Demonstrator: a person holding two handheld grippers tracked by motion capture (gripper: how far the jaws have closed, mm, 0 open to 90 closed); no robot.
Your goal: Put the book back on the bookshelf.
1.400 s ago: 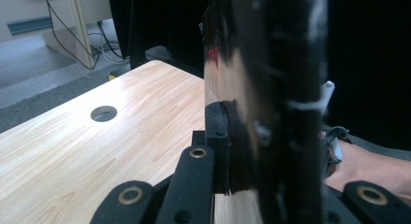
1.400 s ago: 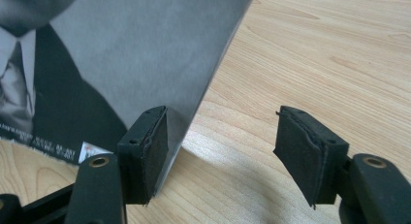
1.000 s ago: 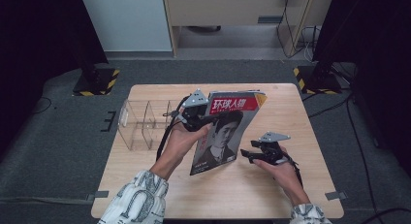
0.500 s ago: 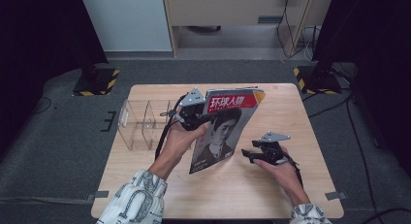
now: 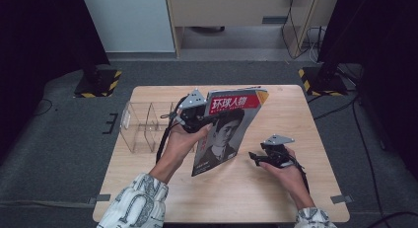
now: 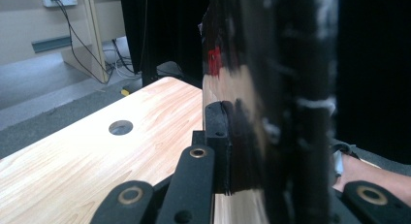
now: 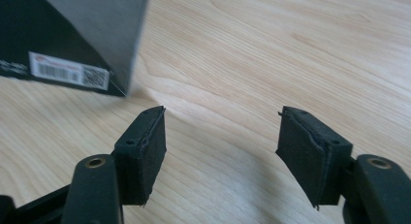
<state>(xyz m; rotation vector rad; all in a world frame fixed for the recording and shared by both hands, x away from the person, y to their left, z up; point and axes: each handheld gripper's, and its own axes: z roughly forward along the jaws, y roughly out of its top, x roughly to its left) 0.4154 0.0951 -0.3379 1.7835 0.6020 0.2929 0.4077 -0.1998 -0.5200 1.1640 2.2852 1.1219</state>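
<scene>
Nearby, clear rack [image 5: 143, 127] just beside the held magazine [image 5: 224, 132].

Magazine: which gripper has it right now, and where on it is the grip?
The left gripper is shut on the magazine, clamped near the top of its left edge. The right gripper is open and holds nothing.

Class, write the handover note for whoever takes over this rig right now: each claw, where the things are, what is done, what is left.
Left claw: shut on the magazine, holding it nearly upright by its upper left edge, its bottom corner at the table.
Right claw: open and empty, low over the table right of the magazine; its jaws have just been opening.
Clear rack: stands empty at the table's left.
Done: magazine lifted.
Left: probably slot it into the rack and let go.
</scene>
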